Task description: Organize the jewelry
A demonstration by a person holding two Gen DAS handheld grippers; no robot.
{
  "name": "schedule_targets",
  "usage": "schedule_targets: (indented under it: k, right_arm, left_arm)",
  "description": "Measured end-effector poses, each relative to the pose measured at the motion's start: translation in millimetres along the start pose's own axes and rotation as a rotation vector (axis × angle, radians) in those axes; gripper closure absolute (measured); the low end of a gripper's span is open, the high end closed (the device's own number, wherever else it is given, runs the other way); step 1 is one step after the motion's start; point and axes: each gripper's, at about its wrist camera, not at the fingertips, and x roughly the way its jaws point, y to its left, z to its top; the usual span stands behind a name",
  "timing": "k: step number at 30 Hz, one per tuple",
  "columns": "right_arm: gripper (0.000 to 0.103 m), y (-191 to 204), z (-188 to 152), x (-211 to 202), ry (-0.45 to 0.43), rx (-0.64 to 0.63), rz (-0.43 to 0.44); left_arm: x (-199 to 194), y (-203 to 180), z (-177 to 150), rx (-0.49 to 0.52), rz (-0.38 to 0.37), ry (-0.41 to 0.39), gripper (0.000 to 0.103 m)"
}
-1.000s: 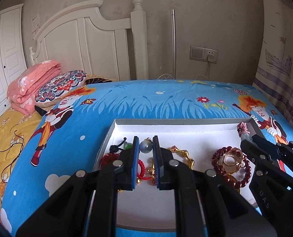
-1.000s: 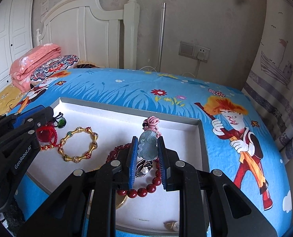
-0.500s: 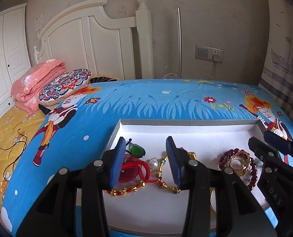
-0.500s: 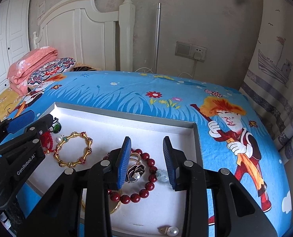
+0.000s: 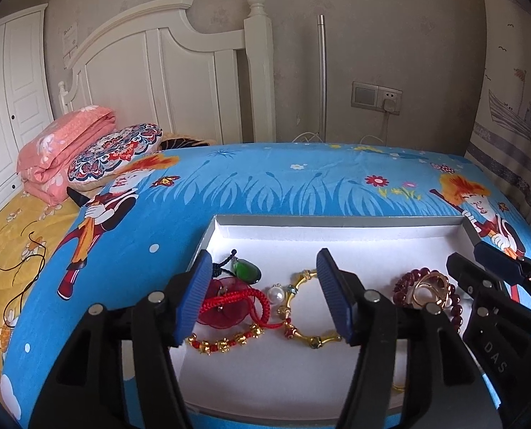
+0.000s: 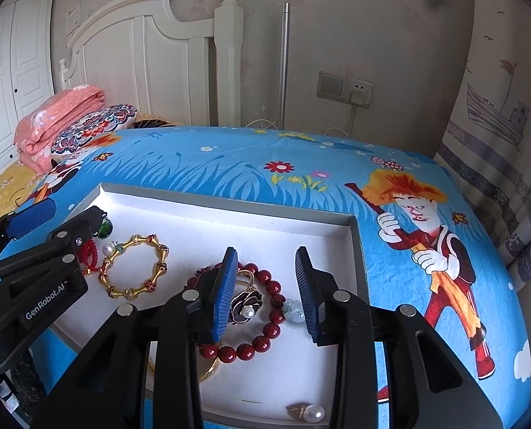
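Note:
A white tray (image 5: 337, 236) with a grey rim lies on the blue cartoon bedsheet. My left gripper (image 5: 265, 295) hovers over its left part with jaws opening and nothing pressed between the pads. Below them lie a red cord bracelet (image 5: 236, 302), a white pearl (image 5: 276, 294), a green pendant (image 5: 245, 271) and a gold link bracelet (image 5: 297, 321). My right gripper (image 6: 265, 293) is over the right part, jaws also opening, above a dark red bead bracelet (image 6: 265, 329), a black flower brooch (image 6: 245, 305) and a pale jade pendant (image 6: 294, 309).
A pearl earring (image 6: 306, 411) rests near the tray's front rim (image 6: 358, 250). A gold bangle (image 6: 211, 371) lies under the bead bracelet. At the far left are a folded pink quilt (image 5: 61, 150) and a patterned pillow (image 5: 115, 150), in front of the white headboard (image 5: 158, 71).
Both grippers have opened. The left one let go of the pearl and the right one let go of the pale jade pendant; both pieces now lie in the tray.

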Motion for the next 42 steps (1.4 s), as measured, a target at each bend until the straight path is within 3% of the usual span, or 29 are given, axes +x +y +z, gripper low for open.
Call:
schedule_targets:
  k: [3,7,9,12,22,29,42]
  right_arm:
    - [0.053,0.5,0.0,-6.7,-0.016,-0.006,-0.002]
    - [0.044,0.3,0.9,-16.4,-0.031,-0.022,-0.027]
    - [0.03,-3.0,1.4,-23.2,-0.042,-0.015,-0.04]
    - [0.019,-8.0,0.7,-34.3,-0.057,-0.003,-0.051]
    - [0.019,-12.1,-13.0,-64.9,-0.066,0.032,-0.044]
    - [0.019,-6.7,-24.1,-82.5,-0.079,0.035,-0.025]
    - [0.019,-9.2,-27.0,-88.7,-0.086,0.056,-0.026]
  left_arm:
    - [-4.7,-0.5,0.4,0.004,-0.004,-0.013,0.028]
    - [-11.8,-2.6,1.3,0.024,-0.005,-0.038,0.011]
    - [-15.0,-1.2,2.3,0.028,-0.003,-0.041,0.008]
    - [-18.5,4.1,3.1,0.022,-0.022,-0.03,0.005]
    - [-55.5,16.1,-8.5,-0.008,-0.021,-0.083,0.005]
    - [-81.8,17.5,-20.5,-0.019,-0.077,-0.086,0.005]
    - [-90.8,18.0,-30.9,0.002,-0.059,-0.088,0.005]
